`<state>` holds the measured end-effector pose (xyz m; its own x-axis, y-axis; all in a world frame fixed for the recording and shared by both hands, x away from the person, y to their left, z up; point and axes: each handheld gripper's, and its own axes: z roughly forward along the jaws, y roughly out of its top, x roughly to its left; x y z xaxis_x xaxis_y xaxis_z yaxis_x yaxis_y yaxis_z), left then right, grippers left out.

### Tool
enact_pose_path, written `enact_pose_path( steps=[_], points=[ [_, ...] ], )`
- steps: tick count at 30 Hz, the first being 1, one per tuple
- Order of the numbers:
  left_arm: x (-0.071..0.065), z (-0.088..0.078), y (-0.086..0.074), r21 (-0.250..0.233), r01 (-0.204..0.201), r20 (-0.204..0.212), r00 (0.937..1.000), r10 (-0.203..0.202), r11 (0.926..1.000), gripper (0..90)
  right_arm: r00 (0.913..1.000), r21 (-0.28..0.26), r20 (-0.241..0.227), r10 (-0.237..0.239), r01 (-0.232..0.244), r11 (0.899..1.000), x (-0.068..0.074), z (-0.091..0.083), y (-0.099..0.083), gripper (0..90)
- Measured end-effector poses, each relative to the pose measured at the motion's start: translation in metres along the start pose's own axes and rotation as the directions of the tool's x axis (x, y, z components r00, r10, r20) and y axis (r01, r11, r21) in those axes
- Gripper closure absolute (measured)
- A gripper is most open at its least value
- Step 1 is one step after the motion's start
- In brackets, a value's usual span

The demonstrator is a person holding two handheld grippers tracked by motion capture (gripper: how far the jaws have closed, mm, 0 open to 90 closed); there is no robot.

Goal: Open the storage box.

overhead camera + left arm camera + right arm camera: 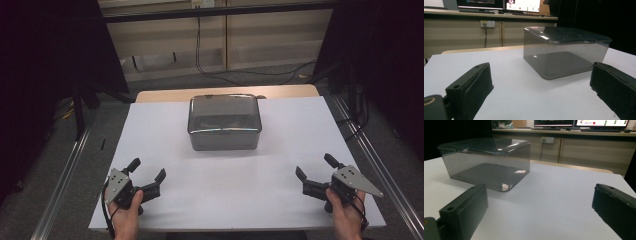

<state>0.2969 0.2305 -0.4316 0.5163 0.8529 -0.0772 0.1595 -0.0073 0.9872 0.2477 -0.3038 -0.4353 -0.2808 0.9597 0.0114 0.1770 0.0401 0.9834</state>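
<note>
A smoky see-through plastic box [224, 121] with a closed lid stands in the middle of the white table top [280, 165], toward the far side. Near the front left corner, a hand holds my left gripper [148, 170] open and empty; the box [564, 51] lies ahead of its wide-set jaws, to the right. My right gripper [315, 167] rests near the front right corner, also open with nothing between its jaws. From it the box [486, 162] appears ahead to the left.
Metal rails [65, 175] run along both sides of the table. Behind the table a wooden counter [474, 30] carries monitors [584, 123] and a wall socket with a dangling cable [200, 45]. Dark curtains [45, 60] hang at left and right.
</note>
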Motion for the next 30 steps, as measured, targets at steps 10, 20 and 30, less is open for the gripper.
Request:
enact_pose_path(
  steps=[10, 20, 30],
  points=[
    [-0.002, 0.001, 0.001, 0.006, 0.004, -0.001, 1.0, -0.004, 1.0, 4.0, 0.9985, 0.032, -0.039, 0.037, -0.036, 0.999, 0.0, 0.003, -0.003, 0.0],
    [-0.003, 0.004, 0.0, 0.02, 0.024, 0.016, 0.9996, -0.025, 0.9995, 3.9, 0.9984, 0.036, -0.052, 0.019, -0.018, 0.999, 0.005, 0.004, -0.004, 0.0],
    [-0.004, 0.003, -0.001, 0.023, 0.012, 0.012, 0.9998, -0.013, 0.9997, 3.9, 0.9944, 0.03, -0.105, 0.006, -0.003, 1.0, 0.019, 0.013, -0.001, 0.0]
  ],
)
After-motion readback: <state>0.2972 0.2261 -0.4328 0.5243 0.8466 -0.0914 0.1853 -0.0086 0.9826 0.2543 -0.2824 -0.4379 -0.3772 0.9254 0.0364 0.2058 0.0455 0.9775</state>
